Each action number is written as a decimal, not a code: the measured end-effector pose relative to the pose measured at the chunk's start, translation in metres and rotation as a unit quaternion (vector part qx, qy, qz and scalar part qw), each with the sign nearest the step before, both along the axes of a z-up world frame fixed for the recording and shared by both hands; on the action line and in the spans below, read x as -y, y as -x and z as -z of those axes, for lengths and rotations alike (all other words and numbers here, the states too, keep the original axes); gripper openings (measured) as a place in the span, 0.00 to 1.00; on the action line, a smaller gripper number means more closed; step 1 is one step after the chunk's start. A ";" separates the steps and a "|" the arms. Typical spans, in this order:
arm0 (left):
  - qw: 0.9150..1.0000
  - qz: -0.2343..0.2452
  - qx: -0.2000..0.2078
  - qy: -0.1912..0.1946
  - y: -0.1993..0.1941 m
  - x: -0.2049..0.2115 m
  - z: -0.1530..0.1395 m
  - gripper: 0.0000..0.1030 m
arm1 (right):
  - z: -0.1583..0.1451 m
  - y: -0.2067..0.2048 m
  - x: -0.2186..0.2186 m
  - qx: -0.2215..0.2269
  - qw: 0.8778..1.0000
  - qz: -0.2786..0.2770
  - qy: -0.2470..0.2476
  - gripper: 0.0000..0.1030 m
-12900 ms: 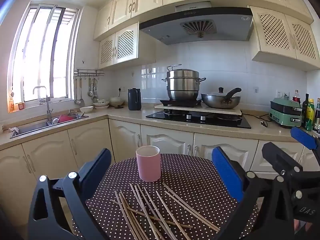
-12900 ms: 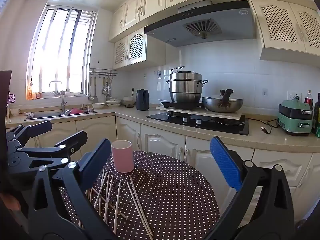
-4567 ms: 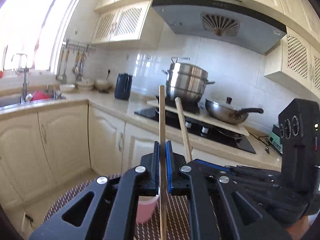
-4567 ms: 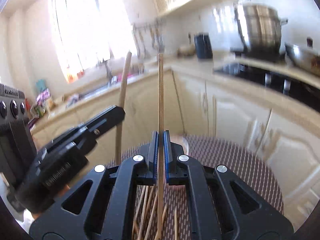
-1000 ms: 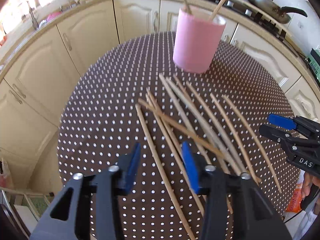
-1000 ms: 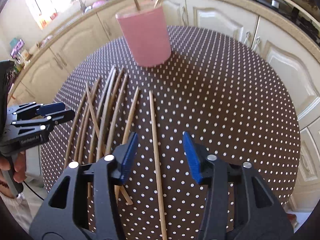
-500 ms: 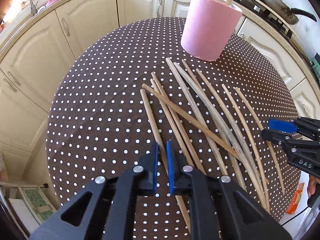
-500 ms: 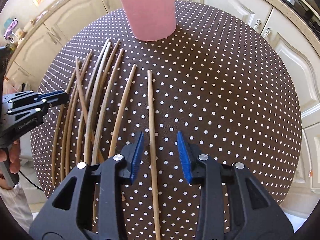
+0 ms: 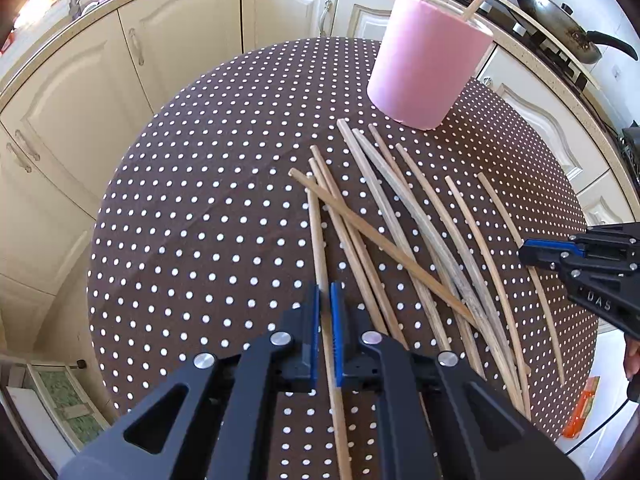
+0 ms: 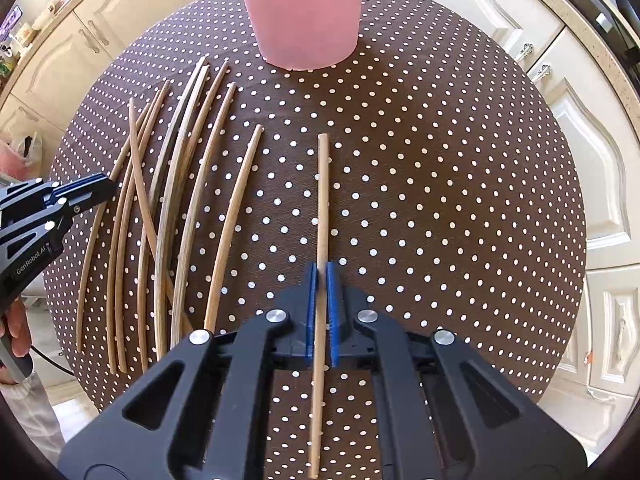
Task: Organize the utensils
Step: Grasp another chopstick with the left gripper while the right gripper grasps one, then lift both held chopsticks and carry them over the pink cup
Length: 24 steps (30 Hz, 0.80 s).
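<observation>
wooden chopsticks [image 9: 404, 216] lie scattered on a round table [image 9: 200, 208] covered in brown cloth with white dots. a pink cup [image 9: 426, 58] stands upright at the far edge, just beyond the sticks' tips, with two chopsticks already leaning inside it. the left gripper [image 9: 325, 304] points steeply down, its blue pads closed on the leftmost chopstick [image 9: 318, 236] of the pile. the right gripper [image 10: 321, 280] has just closed on a single chopstick [image 10: 322, 196] lying apart on the pile's right side, the stick pinched between its pads. each gripper shows at the edge of the other's view. cream cabinets [image 9: 120, 52] surround the table.
</observation>
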<state>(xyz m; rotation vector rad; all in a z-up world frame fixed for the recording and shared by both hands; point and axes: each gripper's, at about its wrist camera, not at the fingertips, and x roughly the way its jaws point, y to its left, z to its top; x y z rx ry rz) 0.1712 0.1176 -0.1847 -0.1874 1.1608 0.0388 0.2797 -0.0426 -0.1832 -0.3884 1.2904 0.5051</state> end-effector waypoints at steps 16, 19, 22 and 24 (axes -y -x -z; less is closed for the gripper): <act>0.997 -0.034 0.071 0.014 0.024 -0.019 -0.045 0.05 | -0.040 0.010 0.040 0.060 0.990 0.027 -0.122 0.05; 0.994 -0.013 0.110 0.016 0.019 -0.001 -0.065 0.05 | -0.051 0.012 0.048 0.075 0.984 0.035 -0.155 0.05; 0.989 0.009 0.145 0.022 0.010 0.017 -0.085 0.05 | -0.066 0.015 0.061 0.094 0.978 0.040 -0.184 0.05; 0.985 0.021 0.167 0.027 0.006 0.028 -0.097 0.05 | -0.078 0.016 0.075 0.106 0.973 0.040 -0.203 0.05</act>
